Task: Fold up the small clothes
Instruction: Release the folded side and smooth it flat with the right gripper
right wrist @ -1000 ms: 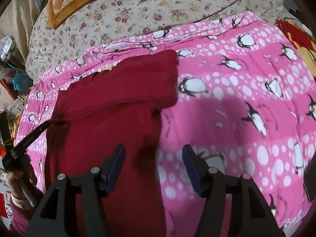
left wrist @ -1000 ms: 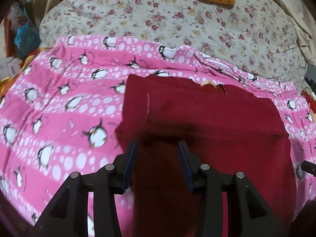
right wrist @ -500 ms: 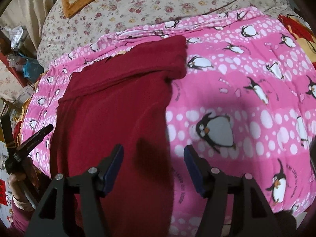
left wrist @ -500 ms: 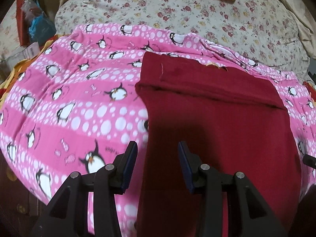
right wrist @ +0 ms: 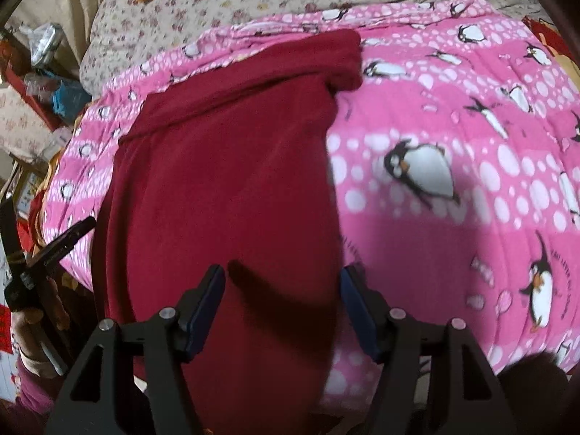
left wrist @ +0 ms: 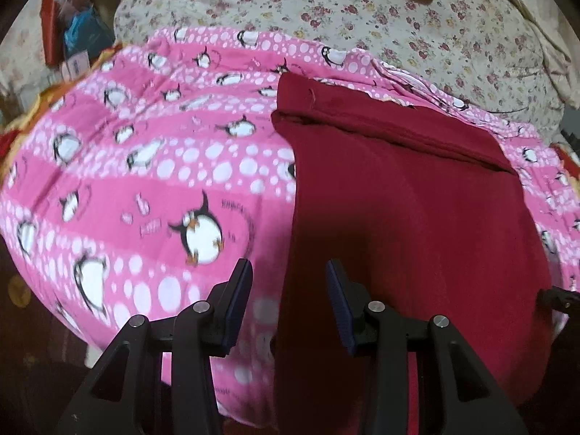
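While you are bringing both grippers — left gripper and right gripper, jaws parted, empty — toward the maroon garment, be aiming squarely at its near corners.

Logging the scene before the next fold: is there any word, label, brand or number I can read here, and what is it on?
Nothing reads cleanly.
Pink penguin blanket: small dark print beside the penguins, in both views, too blurred to read.
Left tool, seen from the right wrist: faint white lettering along its arm, too small to read.
Red garment: no label or print showing.
Red item at the frame's left edge: marks, unreadable.
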Demonstrator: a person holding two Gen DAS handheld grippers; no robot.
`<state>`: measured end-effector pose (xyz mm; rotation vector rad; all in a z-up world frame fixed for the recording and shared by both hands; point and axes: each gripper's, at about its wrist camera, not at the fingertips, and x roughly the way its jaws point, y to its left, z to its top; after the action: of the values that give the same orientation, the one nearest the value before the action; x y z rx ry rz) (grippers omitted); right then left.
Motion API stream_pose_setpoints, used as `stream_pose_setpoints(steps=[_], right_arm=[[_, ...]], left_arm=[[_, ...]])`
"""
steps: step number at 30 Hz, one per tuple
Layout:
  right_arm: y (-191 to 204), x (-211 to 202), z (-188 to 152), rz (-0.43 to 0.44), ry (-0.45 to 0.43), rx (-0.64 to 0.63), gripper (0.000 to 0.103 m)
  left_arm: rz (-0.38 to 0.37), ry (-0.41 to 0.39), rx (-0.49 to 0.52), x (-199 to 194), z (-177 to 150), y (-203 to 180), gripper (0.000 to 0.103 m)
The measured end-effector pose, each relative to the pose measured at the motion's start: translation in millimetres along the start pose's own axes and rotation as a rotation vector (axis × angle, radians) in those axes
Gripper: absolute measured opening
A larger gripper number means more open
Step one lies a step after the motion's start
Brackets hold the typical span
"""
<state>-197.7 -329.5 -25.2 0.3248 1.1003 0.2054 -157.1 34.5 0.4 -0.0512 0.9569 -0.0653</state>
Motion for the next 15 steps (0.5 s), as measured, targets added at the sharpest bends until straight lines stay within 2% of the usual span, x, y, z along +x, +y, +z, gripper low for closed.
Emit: stream_pose_setpoints(steps=[4,7,8,9,10,11,12,15], right_arm=[[0,-1,-9,0.009,-0.012,0.001,0.071],[0,0,-12,0.010,-0.039,-0.009,0.071],[1,1,-12,0.000,-0.048,-0.018,0.064],[3,3,-13,-0.017,-0.049,-0.032,0.045],[7,3,-14,-0.038,-0.049,-0.074,0.032],[8,2,-15,-0.019,-0.050,-0.086,0.016],[8,-1,-15,0.002,-0.054,-0.082,0.013],[8,-16,-16,-0.015,-0.084,-0.107,0.013]], left_arm=[[-0.068,0.040,-0.042,1,-13,7,0.022],[-0.058,0.057,-0.023,4,-20,3,0.022],[-0.051,0.059,-0.016,5,-21,1,0.022],[-0.048,0.060,-0.013,5,-22,1,0.022],[-0.048,0.060,-0.011,5,-23,1,0.022],[-0.050,0.059,-0.013,4,-23,1,0.022],[-0.052,0.059,-0.018,3,-24,2,0.022],[-0.062,0.067,-0.039,3,-27,8,0.022]])
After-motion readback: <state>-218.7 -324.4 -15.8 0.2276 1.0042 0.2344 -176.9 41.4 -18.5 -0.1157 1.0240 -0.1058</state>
